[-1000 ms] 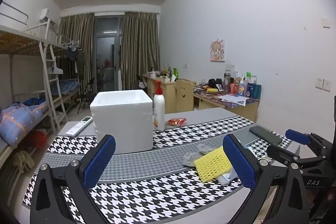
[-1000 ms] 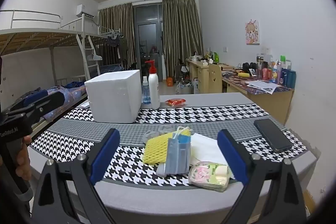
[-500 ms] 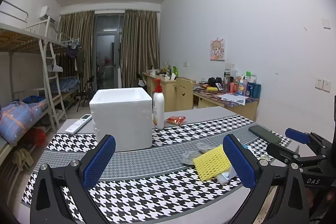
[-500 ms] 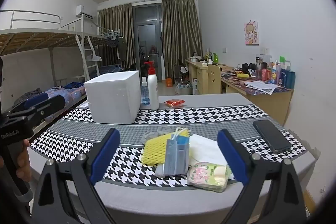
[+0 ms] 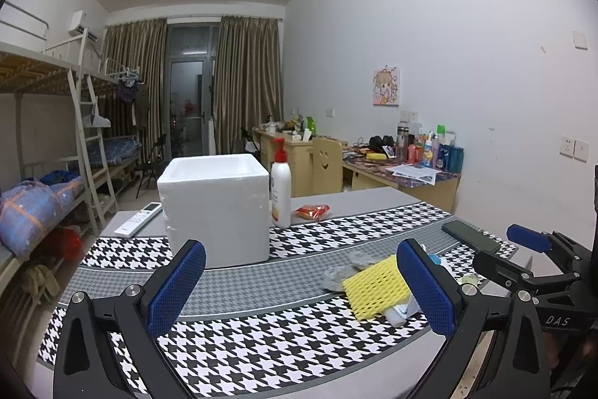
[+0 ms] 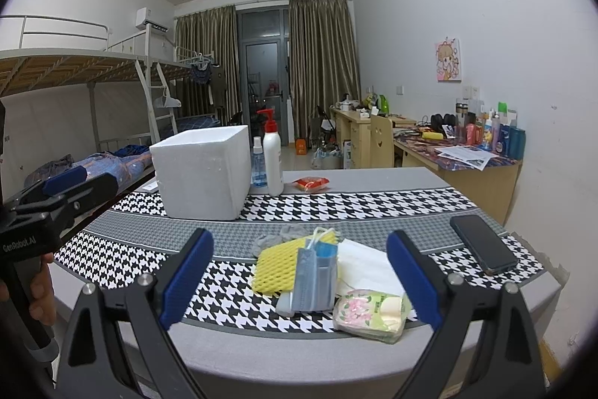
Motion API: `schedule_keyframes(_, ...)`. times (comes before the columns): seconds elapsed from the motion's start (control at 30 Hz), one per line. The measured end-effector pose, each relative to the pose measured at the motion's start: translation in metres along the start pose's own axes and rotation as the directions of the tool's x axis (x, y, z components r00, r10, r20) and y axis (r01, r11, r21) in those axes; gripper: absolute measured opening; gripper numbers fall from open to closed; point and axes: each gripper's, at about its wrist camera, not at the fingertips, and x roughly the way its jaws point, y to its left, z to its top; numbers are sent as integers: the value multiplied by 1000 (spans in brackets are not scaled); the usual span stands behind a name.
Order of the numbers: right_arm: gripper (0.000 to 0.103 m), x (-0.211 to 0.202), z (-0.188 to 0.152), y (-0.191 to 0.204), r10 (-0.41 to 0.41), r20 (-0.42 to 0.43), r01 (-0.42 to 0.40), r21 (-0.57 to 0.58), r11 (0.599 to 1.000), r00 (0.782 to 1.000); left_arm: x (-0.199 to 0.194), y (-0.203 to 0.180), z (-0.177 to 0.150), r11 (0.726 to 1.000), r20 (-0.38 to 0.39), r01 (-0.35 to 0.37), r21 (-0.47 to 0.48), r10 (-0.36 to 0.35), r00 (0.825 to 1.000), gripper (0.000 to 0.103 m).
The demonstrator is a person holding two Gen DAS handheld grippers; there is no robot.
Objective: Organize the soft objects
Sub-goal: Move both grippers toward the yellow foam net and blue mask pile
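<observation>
A pile of soft things lies near the table's front edge: a yellow foam net, a grey-blue face mask, a white cloth, a grey rag and a floral tissue pack. A white foam box stands open-topped behind them. My right gripper hovers open just in front of the pile, which sits between its fingers in view. Left of the pile, my left gripper is open and empty, facing the box.
A pump bottle and a small spray bottle stand beside the box. A red snack packet, a black phone and a remote lie on the houndstooth-covered table. Bunk beds stand left, desks right.
Both views have shifted slightly; the right gripper has edged a little closer to the pile. Both grippers stay open and hold nothing.
</observation>
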Motion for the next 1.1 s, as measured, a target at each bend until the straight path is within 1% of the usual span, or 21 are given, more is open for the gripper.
schedule_keyframes(0.57,96,7,0,-5,-6,-8,6,9,1000,1000,8,-1,-1,1000,-17,9,2,-9,1000,102)
schedule_keyframes(1.1,96,12,-4,-8,-6,-33,6,11,1000,999,30,-12,-6,999,-68,36,4,-36,997,102)
